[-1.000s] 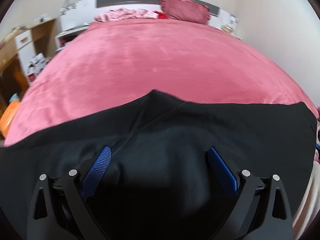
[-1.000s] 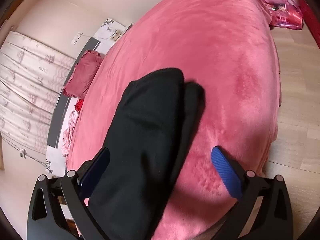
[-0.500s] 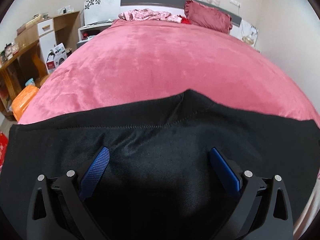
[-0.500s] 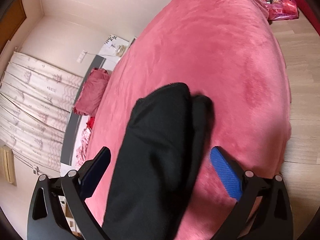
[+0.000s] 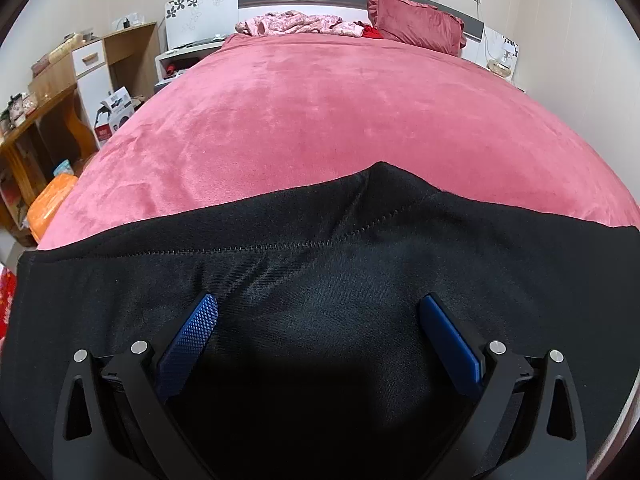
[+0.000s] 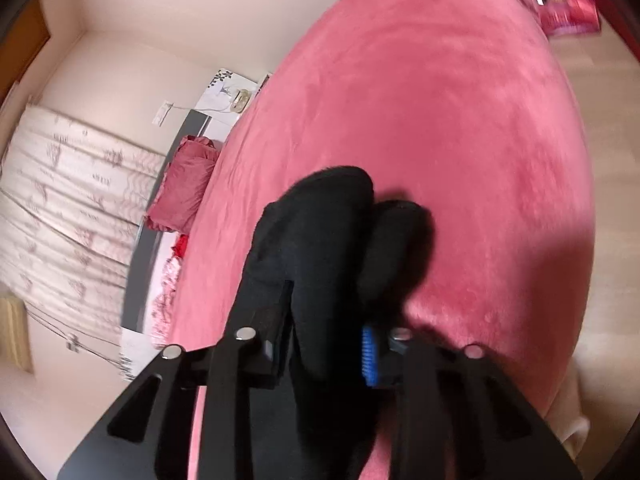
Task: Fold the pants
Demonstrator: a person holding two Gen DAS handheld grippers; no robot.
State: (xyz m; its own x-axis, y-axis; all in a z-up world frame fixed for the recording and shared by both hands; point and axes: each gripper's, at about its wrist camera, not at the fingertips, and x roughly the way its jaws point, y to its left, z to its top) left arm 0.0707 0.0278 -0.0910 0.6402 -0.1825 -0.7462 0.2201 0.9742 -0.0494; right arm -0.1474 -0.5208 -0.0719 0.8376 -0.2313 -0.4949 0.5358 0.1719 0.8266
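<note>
Black pants (image 5: 320, 248) lie across the near edge of a pink bed (image 5: 320, 112), a stitched seam running across them. My left gripper (image 5: 319, 300) hovers open just above the fabric, its blue pads (image 5: 188, 336) wide apart with cloth below them, not pinched. In the right wrist view the pants (image 6: 320, 220) form a bunched, rounded end on the bed (image 6: 440, 120). My right gripper (image 6: 326, 320) has its jaws closing on this bunched cloth, and the blue pad (image 6: 370, 356) presses against it.
A red pillow (image 5: 416, 26) and pink crumpled clothes (image 5: 296, 24) lie at the headboard. A wooden desk (image 5: 40, 100) and an orange bag (image 5: 50, 204) stand left of the bed. A pink bag (image 6: 560, 4) sits on the wooden floor (image 6: 612, 120) beyond the bed.
The right gripper's jaws went from wide apart to pinched on the end of the pants. The left gripper stayed open over the cloth, its view tilting up a little.
</note>
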